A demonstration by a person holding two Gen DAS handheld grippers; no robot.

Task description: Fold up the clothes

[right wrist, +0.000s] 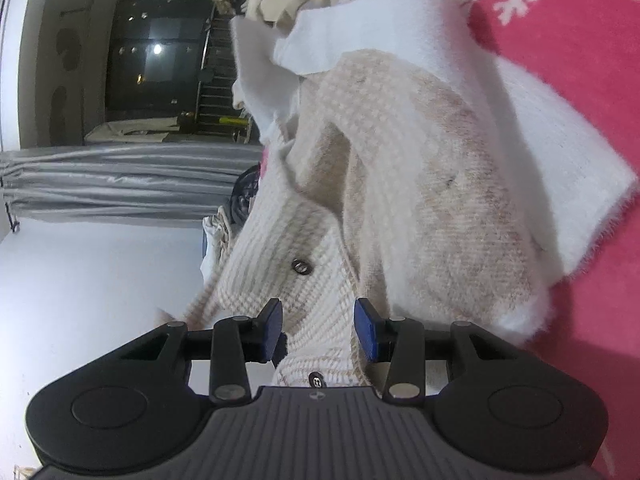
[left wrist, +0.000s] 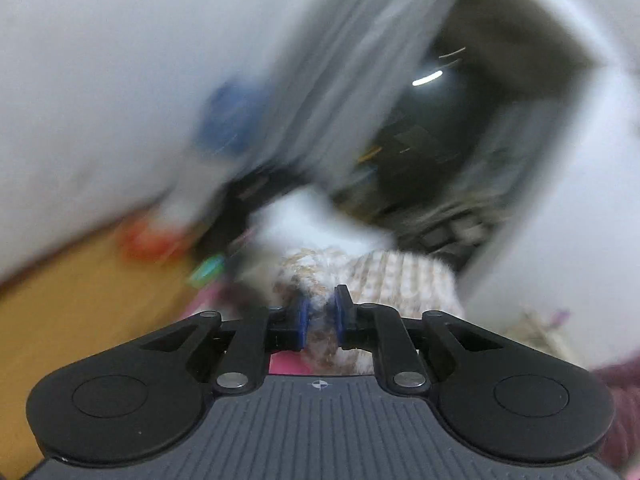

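Left gripper (left wrist: 321,320) sits at bottom centre of its view, blue pads close together with beige checked cloth bunched between them: it's pinching the cardigan (left wrist: 394,280). That view is badly motion-blurred, so I can't say which edge it holds. Behind it, a white smear mid-frame, a yellow floor (left wrist: 72,300) lower left, a dark window (left wrist: 460,128) upper right.

Right gripper (right wrist: 318,328) is spread; the cloth runs through the gap between its pads, but the pads look clear of it on both sides. Not a grip.

The cardigan (right wrist: 400,184) fills the centre of the right view, rumpled and partly lifted. One button (right wrist: 299,266) shows just above the pads, a second one at the bottom centre, so the button band runs through the gap. A white fuzzy garment (right wrist: 560,152) lies under and beside it at right, all on a pink blanket (right wrist: 580,60) with a white pattern. More clothes are heaped at top centre.

My read: the cardigan is not folded and still tangled with the white piece. It could be getting lifted out to lay flat, or mid-fold; I can't settle which.

To do this well:
- close the right gripper on one layer at the button band only
- keep the white garment out of the bite
- hold the two grips level and well apart so the cloth hangs flat
- slow the left hand; blur says it's moving fast
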